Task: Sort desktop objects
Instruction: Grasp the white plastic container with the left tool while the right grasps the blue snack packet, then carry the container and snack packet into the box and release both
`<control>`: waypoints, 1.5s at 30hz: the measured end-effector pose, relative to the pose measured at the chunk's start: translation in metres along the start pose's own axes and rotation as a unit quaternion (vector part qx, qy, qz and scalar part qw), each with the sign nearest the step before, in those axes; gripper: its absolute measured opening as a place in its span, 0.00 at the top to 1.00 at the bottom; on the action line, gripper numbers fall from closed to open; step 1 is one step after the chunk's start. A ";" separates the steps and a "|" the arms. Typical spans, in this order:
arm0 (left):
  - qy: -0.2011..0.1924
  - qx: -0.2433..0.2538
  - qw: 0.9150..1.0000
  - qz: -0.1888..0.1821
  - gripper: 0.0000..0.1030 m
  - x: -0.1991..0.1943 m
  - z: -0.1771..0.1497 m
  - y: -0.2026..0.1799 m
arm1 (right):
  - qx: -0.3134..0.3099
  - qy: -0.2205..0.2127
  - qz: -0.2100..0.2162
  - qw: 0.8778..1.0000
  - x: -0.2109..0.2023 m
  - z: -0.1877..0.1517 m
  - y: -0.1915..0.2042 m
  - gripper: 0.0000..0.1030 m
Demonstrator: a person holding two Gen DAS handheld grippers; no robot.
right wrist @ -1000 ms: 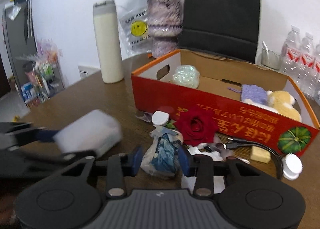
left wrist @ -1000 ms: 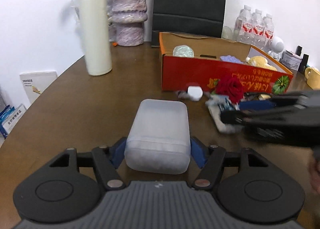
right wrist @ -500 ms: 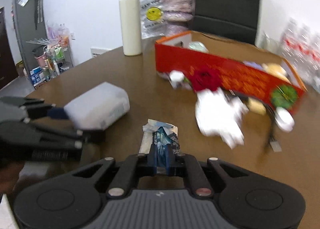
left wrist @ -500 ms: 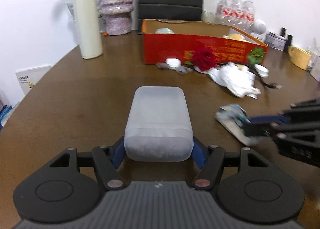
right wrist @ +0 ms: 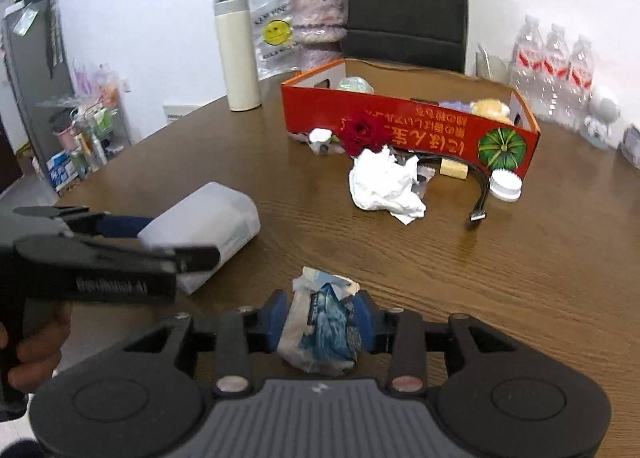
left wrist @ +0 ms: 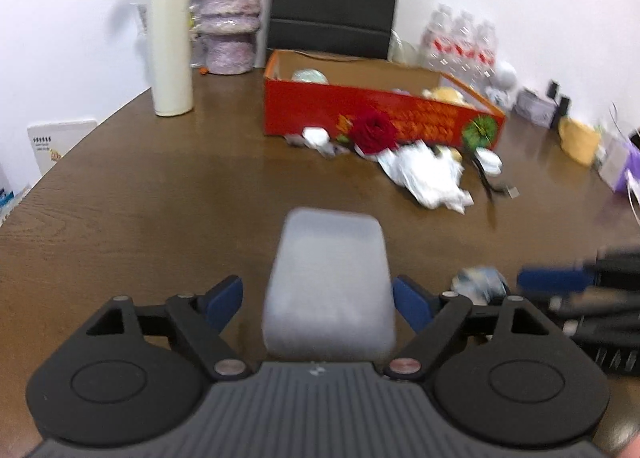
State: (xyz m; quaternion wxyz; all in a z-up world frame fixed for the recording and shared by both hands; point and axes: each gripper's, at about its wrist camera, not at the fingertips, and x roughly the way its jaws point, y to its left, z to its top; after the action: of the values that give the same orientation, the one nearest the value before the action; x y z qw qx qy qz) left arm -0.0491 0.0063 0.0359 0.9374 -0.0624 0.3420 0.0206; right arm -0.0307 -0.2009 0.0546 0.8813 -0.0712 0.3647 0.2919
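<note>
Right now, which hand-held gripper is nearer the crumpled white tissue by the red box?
Right. The right hand-held gripper sits nearer the tissue, opening around a blue wrapper; the left hand-held gripper is farther left, opening around a white container.

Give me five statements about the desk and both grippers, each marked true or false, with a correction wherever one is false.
1. The red rose lies inside the red box. False: it lies on the table in front of it.
2. The white plastic container sits between the left gripper fingers. True.
3. The right gripper has a crumpled blue-and-white wrapper between its fingers. True.
4. The white bottle lies on its side. False: it stands upright.
5. The crumpled white tissue is in the box. False: it is on the table.
</note>
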 end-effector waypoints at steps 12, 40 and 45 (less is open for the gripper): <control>0.026 0.014 0.999 -0.014 0.34 0.020 0.002 -0.009 | 0.003 0.007 0.015 1.000 0.022 0.001 -0.004 0.88; -0.074 -0.035 0.995 -0.055 0.35 0.105 0.214 -0.028 | 0.056 -0.164 -0.073 0.982 0.035 0.192 -0.130 0.93; -0.077 -0.025 0.996 -0.043 0.35 0.144 0.253 -0.039 | 0.070 -0.156 -0.082 0.982 0.066 0.242 -0.168 0.93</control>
State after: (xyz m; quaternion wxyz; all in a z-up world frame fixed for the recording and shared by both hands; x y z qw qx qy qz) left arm 0.2262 0.0003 0.1388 0.9591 -0.0987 0.2652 -0.0070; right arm 0.2471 -0.2266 0.1696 0.9511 0.0070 0.2354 0.1998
